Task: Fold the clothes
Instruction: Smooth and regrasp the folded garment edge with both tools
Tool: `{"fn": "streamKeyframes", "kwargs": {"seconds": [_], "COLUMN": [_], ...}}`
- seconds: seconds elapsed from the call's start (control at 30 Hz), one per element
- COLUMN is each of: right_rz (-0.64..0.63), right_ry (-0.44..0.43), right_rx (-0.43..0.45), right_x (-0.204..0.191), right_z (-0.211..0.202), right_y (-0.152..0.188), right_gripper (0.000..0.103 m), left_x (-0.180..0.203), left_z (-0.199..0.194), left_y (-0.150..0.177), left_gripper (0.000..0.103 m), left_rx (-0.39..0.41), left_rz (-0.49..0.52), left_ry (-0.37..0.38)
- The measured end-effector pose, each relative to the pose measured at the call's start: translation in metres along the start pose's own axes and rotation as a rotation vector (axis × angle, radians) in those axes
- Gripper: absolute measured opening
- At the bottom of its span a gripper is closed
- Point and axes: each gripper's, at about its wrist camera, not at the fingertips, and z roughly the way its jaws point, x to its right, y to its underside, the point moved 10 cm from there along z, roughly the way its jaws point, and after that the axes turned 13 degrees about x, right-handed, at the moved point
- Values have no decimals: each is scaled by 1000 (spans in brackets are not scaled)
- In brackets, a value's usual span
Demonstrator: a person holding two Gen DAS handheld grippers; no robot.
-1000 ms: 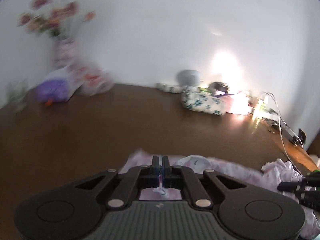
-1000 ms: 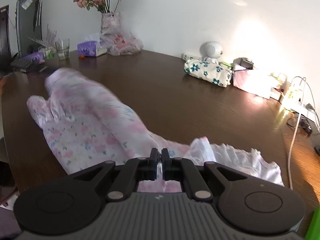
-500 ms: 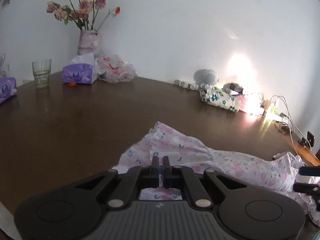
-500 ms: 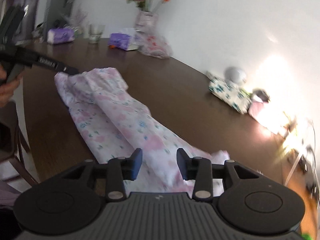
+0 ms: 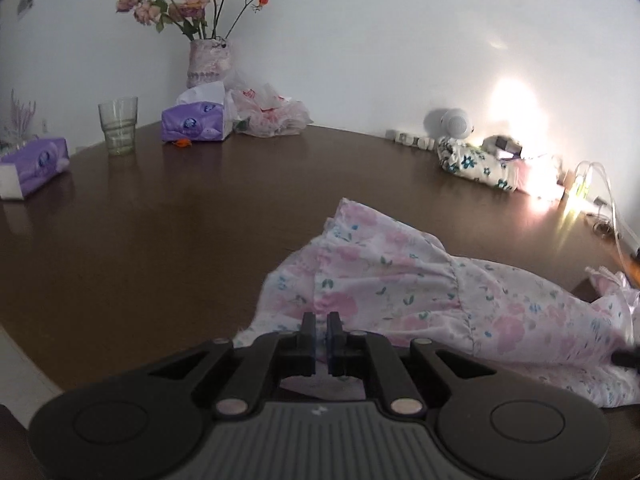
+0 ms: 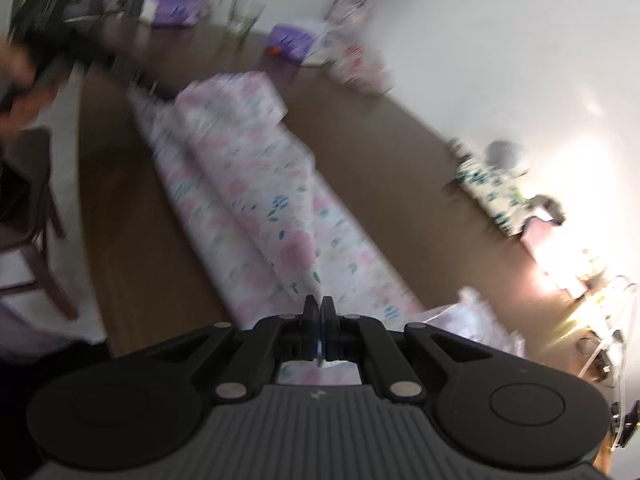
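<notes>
So we're mid-fold on the floral garment (image 5: 404, 292), which lies stretched out in a long strip across the brown table (image 5: 160, 232), already doubled lengthwise by the look of it, with a ridge running down the middle in the right wrist view.

The left gripper (image 5: 321, 326) sits at one end of the strip, and its jaws are just starting to part. There's a thin gap between them, and cloth sits under and behind the tips, but we can't tell whether any is still caught. The right gripper (image 6: 319, 322) is at the other end with its jaws pressed together, and a peak of fabric rises right into the tips, so it looks like a pinch on the garment's edge. That view is blurry though.

Our read: one end is being let go while the other is freshly grabbed. Next move probably calls for carrying the right end over toward the left to halve the length, keeping the edges lined up so the ridge doesn't slide apart.
</notes>
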Motion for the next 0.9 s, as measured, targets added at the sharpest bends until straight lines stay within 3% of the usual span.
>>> {"fn": "streamKeyframes", "kwargs": {"seconds": [0.1,0.17,0.23,0.3,0.4,0.5,0.57,0.63,0.67,0.7,0.73,0.83,0.9], "right_rz": [24,50,70,163,443,542,601,729,793,850,888,945,990], "right_ry": [-22,-42,-37,-28,12,176,258,207,181,149,125,210,221], "right_rx": [-7,-1,6,45,106,33,-12,4,12,26,47,59,56], "right_x": [-8,-7,-3,10,48,75,87,90,92,93,95,109,116], "right_z": [0,-2,-6,-14,-20,4,18,21,23,24,26,21,17], "right_y": [4,4,3,-5,-19,-4,8,18,22,25,27,40,50], "right_gripper": [4,15,32,33,31,26,26,24,8,1,0,0,0], "left_x": [4,31,75,119,129,110,98,93,92,91,90,90,90], "left_z": [-34,-47,-38,-7,38,55,56,53,51,49,48,44,43], "left_y": [-54,-85,-95,-75,-27,1,13,18,20,22,23,22,22], "left_gripper": [7,7,12,14,13,13,13,13,13,13,13,14,13], "left_rx": [175,253,249,156,3,-66,-69,-46,-37,-28,-21,-7,-2], "left_rz": [-9,-21,10,86,163,121,95,87,79,71,66,72,79], "left_ry": [8,102,222,330,294,259,244,234,230,226,222,215,216]}}
